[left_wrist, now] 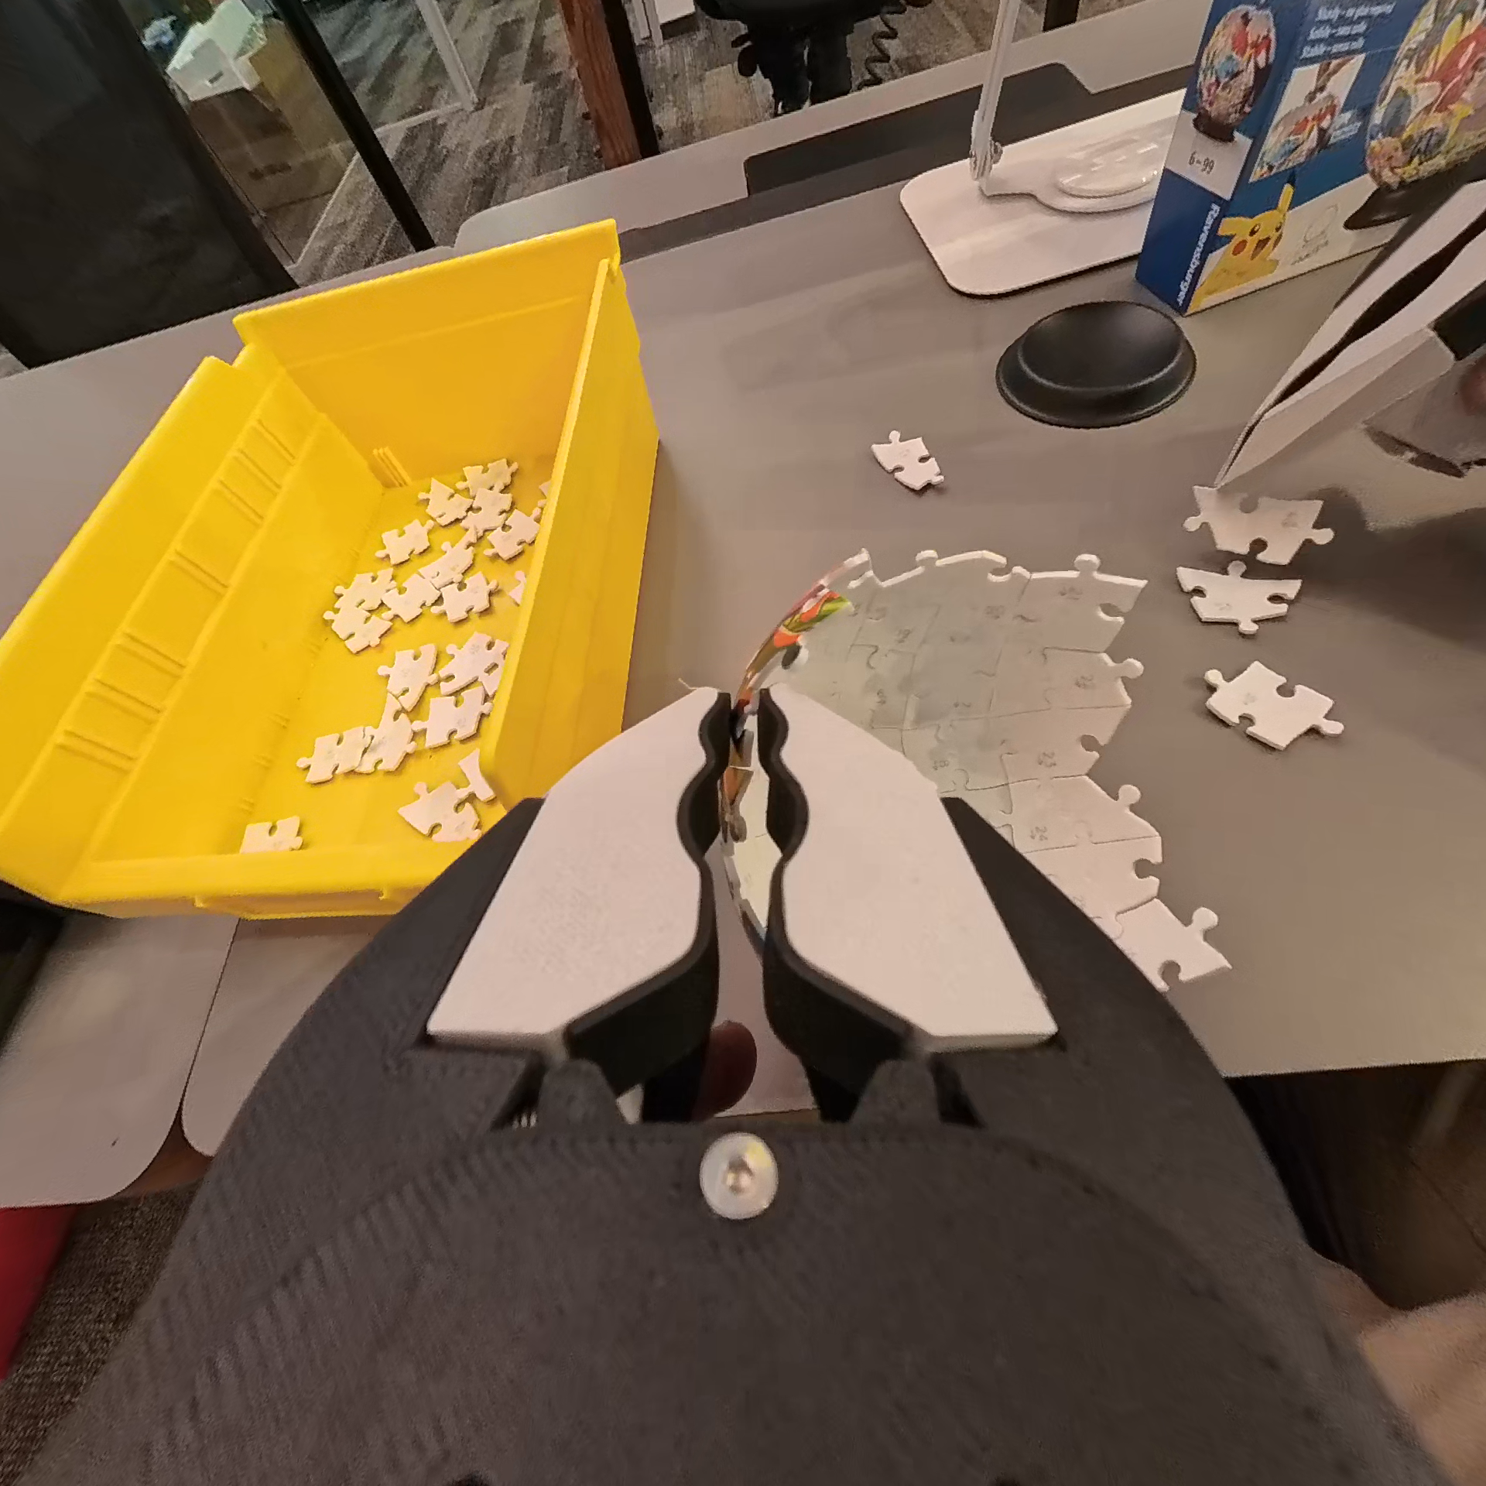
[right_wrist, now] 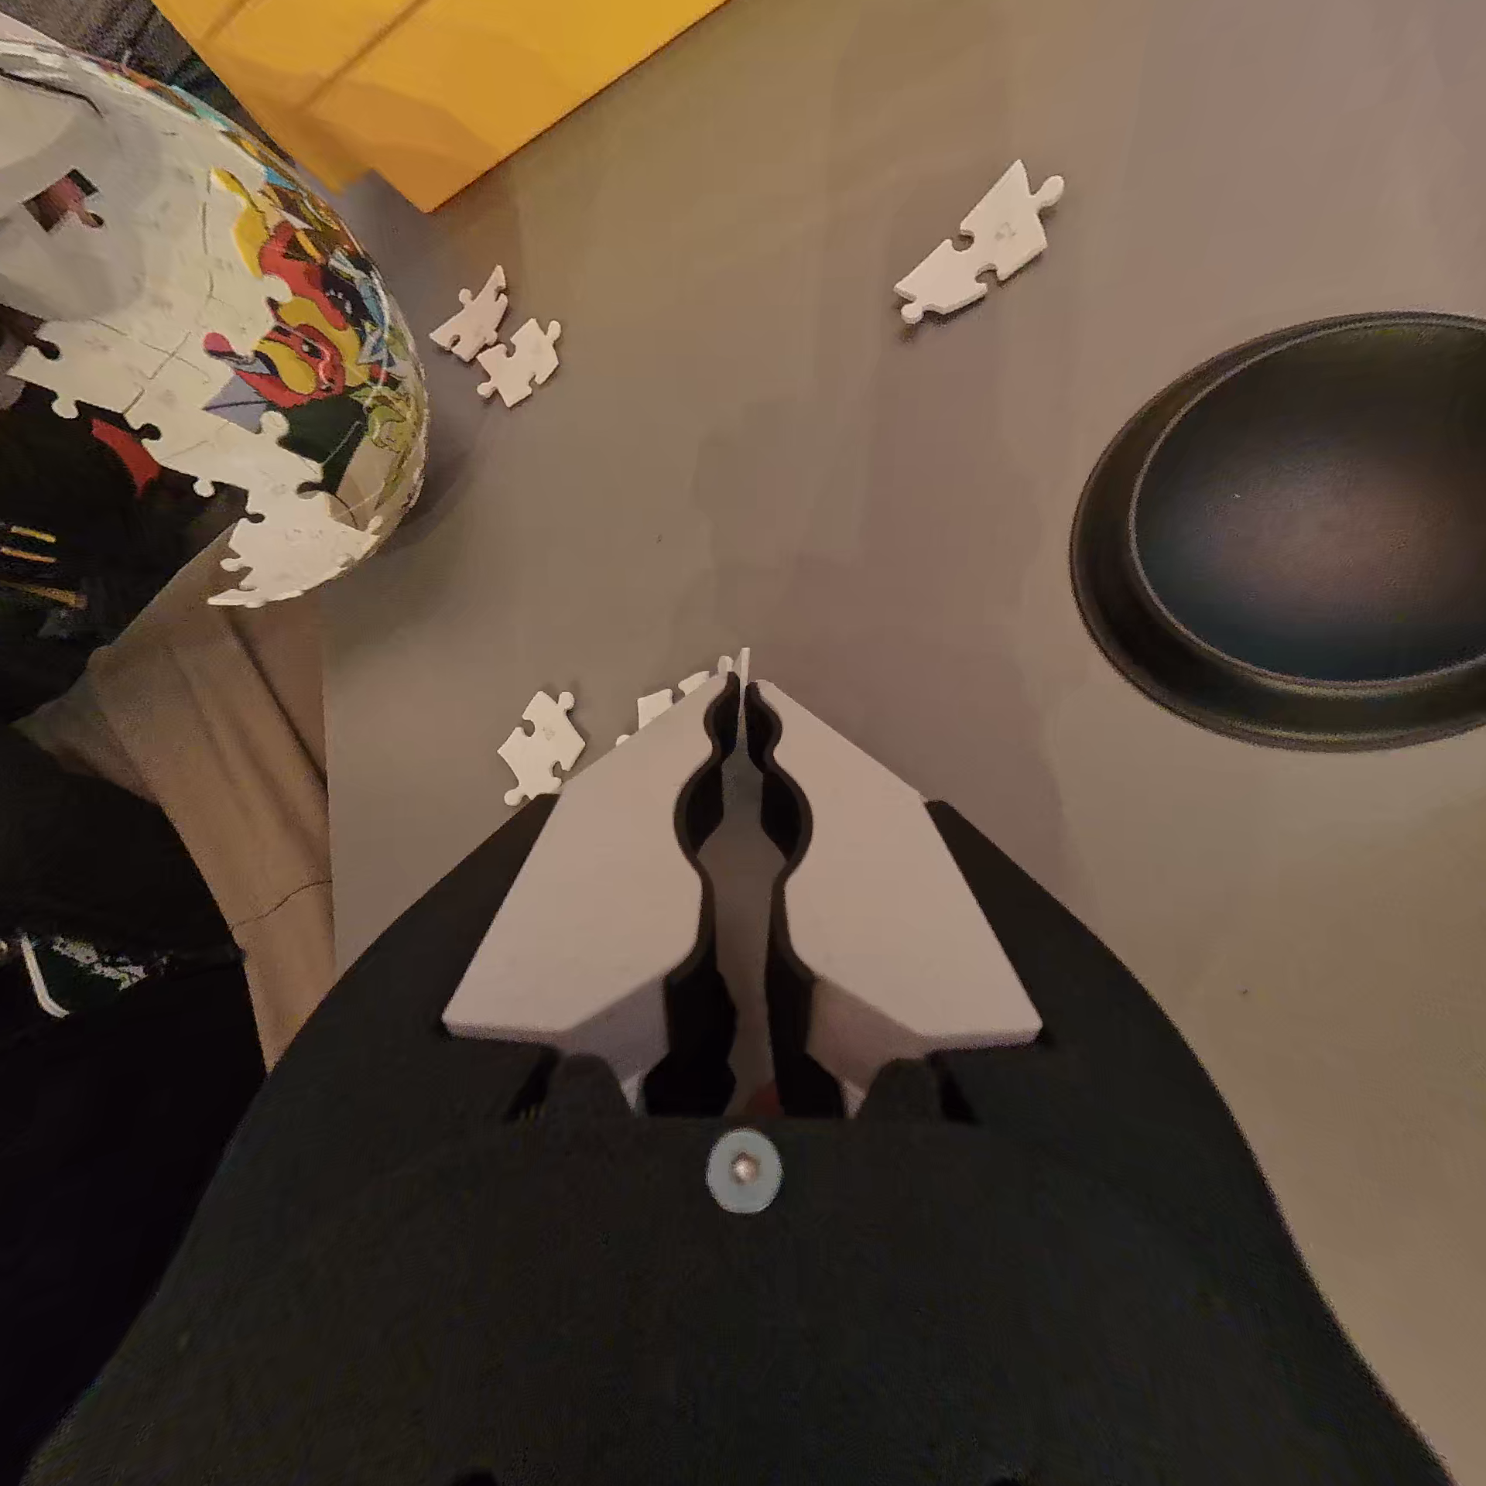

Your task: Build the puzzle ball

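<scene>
The partly built puzzle ball (left_wrist: pixel 1005 708) is an open curved shell on the grey table (left_wrist: pixel 804 362), white inside and with a colourful print outside. My left gripper (left_wrist: pixel 748 704) is shut on the shell's near rim. In the right wrist view the ball (right_wrist: pixel 265 338) is at the left. My right gripper (right_wrist: pixel 744 695) is shut on a thin white puzzle piece (right_wrist: pixel 745 663) held edge-on, low over the table. It also shows at the right edge of the left wrist view (left_wrist: pixel 1230 474). Loose white pieces (left_wrist: pixel 1238 599) lie beside it.
A yellow bin (left_wrist: pixel 201 643) holding several white pieces stands at the left. A black round stand (left_wrist: pixel 1093 362) sits behind the ball, also at the right of the right wrist view (right_wrist: pixel 1303 531). The puzzle box (left_wrist: pixel 1286 145) and a white lamp base (left_wrist: pixel 1029 217) are at the back. Tip to tip, the grippers are about 20 centimetres apart.
</scene>
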Tool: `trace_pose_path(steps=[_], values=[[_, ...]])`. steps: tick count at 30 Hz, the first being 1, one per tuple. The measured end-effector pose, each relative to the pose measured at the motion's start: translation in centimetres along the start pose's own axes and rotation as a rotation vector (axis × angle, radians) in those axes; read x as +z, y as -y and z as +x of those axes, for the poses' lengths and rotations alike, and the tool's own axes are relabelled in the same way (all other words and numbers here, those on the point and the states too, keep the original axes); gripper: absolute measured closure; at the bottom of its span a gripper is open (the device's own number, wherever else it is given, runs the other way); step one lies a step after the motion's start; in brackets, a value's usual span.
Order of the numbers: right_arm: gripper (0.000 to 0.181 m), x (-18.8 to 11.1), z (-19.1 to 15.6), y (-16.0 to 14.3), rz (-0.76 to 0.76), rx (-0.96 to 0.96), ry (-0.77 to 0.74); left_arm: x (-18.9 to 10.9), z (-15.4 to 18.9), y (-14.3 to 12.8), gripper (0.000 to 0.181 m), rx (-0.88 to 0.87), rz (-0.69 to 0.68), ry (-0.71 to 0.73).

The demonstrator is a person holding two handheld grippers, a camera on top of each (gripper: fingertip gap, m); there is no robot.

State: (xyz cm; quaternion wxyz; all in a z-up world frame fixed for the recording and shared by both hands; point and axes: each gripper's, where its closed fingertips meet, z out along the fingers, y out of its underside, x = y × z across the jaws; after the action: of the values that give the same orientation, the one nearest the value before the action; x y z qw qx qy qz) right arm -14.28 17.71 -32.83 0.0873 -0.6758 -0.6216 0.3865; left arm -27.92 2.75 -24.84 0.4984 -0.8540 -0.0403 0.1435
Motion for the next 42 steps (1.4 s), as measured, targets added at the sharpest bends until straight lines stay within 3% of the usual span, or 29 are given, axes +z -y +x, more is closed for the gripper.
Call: trace_pose_path(steps=[42], values=[[0.181, 1.3, -0.1, -0.8, -0.043, -0.049, 0.117, 0.2, 0.0, -0.2, 0.175, 0.007, -0.009, 0.001]])
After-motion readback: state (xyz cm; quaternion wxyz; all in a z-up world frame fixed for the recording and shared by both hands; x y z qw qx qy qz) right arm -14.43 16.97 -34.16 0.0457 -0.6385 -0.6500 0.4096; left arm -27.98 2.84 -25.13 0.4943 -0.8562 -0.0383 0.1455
